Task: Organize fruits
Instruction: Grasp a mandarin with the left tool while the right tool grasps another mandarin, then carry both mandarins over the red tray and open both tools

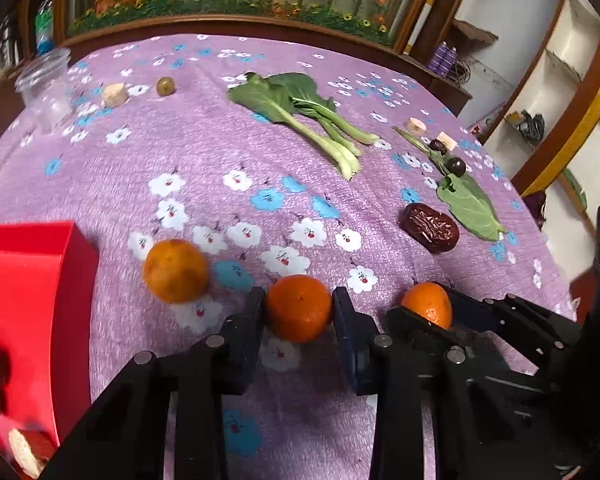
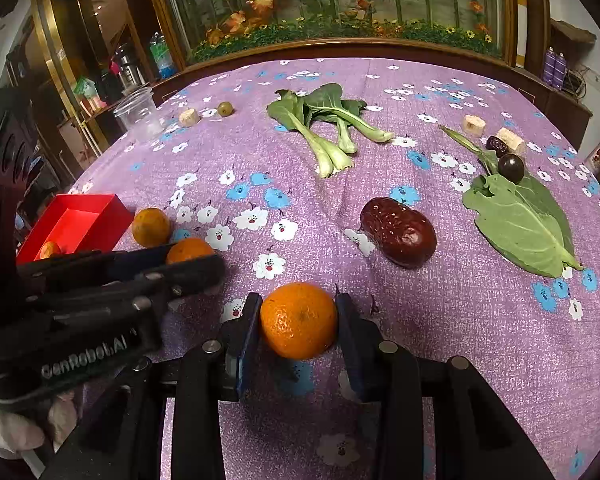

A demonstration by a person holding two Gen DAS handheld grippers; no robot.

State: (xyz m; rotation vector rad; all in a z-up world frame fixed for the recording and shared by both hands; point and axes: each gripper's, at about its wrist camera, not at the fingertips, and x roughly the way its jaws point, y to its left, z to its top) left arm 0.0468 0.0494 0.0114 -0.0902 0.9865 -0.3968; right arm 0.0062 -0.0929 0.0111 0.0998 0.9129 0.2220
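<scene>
Three oranges lie near the front of the purple flowered tablecloth. My left gripper (image 1: 298, 306) is shut on the middle orange (image 1: 298, 308), its blue pads pressing both sides. My right gripper (image 2: 298, 314) is shut on another orange (image 2: 298, 320), which also shows at the right of the left wrist view as the right-hand orange (image 1: 428, 304). The third orange (image 1: 176, 270) sits loose beside the red box (image 1: 32, 280). The red box holds dark fruits and a pale slice. A wrinkled red date (image 2: 398, 232) lies further right.
Bok choy (image 2: 324, 128) lies mid-table and a big green leaf (image 2: 520, 224) at the right, with dark round fruits (image 2: 511, 166) and pale banana pieces (image 2: 473, 124) behind it. A clear plastic cup (image 2: 138, 112), another banana piece (image 2: 189, 117) and a small green fruit (image 2: 225, 109) stand far left.
</scene>
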